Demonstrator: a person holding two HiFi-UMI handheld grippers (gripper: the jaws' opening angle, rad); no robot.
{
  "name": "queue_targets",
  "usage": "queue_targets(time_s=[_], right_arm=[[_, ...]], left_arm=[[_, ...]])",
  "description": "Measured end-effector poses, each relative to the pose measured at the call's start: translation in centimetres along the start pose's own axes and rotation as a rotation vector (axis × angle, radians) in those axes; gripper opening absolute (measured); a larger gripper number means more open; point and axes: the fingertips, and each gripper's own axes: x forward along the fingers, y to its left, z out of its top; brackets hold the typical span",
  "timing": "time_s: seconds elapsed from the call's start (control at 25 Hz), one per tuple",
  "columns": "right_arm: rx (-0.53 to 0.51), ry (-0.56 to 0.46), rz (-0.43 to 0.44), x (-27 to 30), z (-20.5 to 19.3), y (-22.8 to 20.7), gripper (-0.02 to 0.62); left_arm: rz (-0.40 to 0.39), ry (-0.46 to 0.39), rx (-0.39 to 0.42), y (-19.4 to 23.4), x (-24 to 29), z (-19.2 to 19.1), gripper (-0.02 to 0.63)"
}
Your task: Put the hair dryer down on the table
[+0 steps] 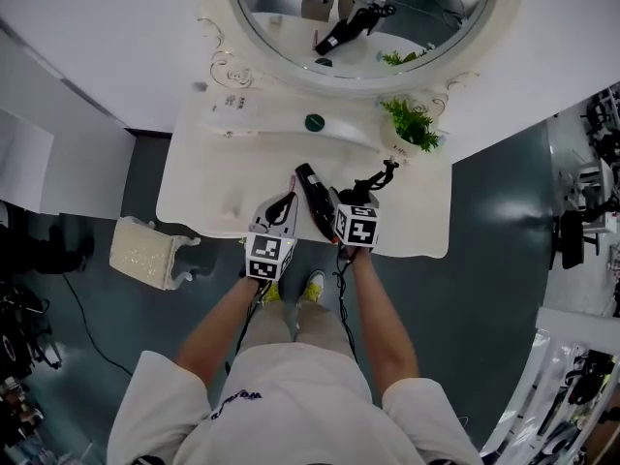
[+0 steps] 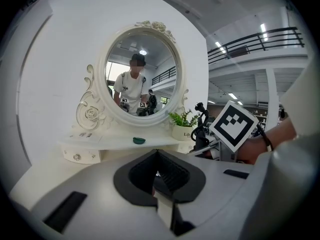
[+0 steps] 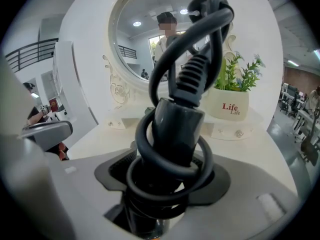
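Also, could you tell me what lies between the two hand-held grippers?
The hair dryer is there: its black barrel runs between the left hand-held gripper and the right hand-held gripper, as the head view shows.

Bright, even overhead light, soft shadows, strong fisheye bending and dark corners in both gripper views.

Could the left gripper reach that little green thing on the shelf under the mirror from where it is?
Probably yes: the left gripper faces the green thing with nothing visible between them; the hair dryer lies off to its right.
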Motion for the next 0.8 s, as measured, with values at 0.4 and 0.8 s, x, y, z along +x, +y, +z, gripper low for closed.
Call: queue_targets(time_s=[0.4, 0.8], right_arm=[[0.033, 0.057, -0.001, 0.2, -1.3, -1.2, 0.319], [0.059, 0.087, 0.002, 0.6, -2.2, -2.5, 0.350]], left_arm=[[0.014, 0.022, -0.003, 0.9, -0.3, -0.2, 0.009], [0.019, 0.081, -0.021, 1.1, 0.5, -2.4, 0.008]])
